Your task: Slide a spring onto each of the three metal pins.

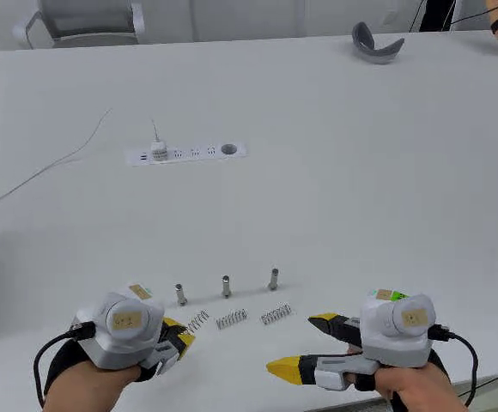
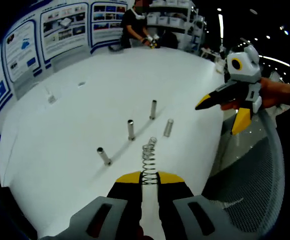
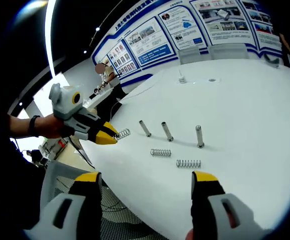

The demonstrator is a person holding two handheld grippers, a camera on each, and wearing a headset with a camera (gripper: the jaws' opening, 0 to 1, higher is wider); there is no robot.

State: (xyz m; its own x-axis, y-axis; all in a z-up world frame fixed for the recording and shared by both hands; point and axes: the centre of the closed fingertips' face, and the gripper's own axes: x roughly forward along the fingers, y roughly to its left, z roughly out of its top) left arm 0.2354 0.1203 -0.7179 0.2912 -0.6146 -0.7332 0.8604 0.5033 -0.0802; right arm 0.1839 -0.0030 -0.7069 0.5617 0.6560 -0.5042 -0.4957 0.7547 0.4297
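Observation:
Three short metal pins (image 1: 180, 293) (image 1: 226, 286) (image 1: 273, 278) stand upright in a row near the front of the white table (image 1: 335, 189). My left gripper (image 1: 180, 336) is shut on one end of a small spring (image 2: 147, 161), which points out from its yellow tips toward the left pin (image 2: 104, 156). Two more springs (image 1: 231, 319) (image 1: 276, 314) lie flat in front of the pins. My right gripper (image 1: 300, 345) hovers open to their right, nothing between its jaws. From the right gripper view, the held spring (image 3: 123, 133) sticks out beside the nearest pin (image 3: 145, 128).
A white power strip (image 1: 186, 154) with a plug and a thin cable (image 1: 43, 172) lies mid-table. A grey curved object (image 1: 376, 43) rests at the far right. A chair (image 1: 86, 21) stands behind the table. The table's front edge is just below the grippers.

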